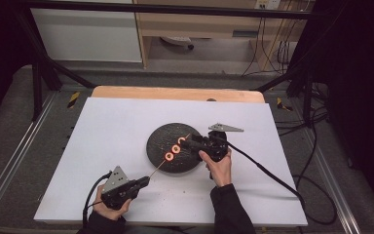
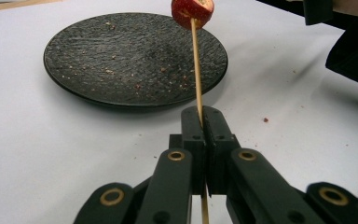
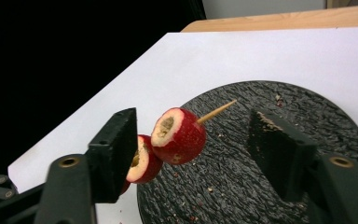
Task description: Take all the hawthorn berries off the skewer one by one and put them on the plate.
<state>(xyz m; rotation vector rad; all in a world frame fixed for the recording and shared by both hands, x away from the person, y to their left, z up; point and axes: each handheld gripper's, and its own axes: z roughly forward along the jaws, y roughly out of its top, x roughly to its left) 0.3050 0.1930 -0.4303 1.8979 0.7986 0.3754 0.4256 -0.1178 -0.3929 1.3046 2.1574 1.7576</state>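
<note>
Left gripper (image 1: 143, 182) clamped tight on the wooden skewer (image 2: 196, 70), two red fruit pieces (image 1: 173, 151) threaded over the black plate (image 1: 160, 134), right gripper (image 3: 193, 140) at three o'clock, jaws apart around them, not touching.

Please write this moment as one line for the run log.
left gripper: shut on skewer | right gripper: open around two red fruit pieces, no contact | plate: beneath, crumbs

My black left gripper (image 2: 200, 122) is pinching a pale tan skewer (image 2: 196, 65); the fruit pieces (image 3: 178, 135) are showing glossy red skin and cream flesh; the plate (image 3: 307, 107) is looking charcoal black, rough-grained, crumb-speckled; the table cover (image 1: 117, 126) is staying plain white; my right gripper (image 3: 193, 144) is matte black.
</note>
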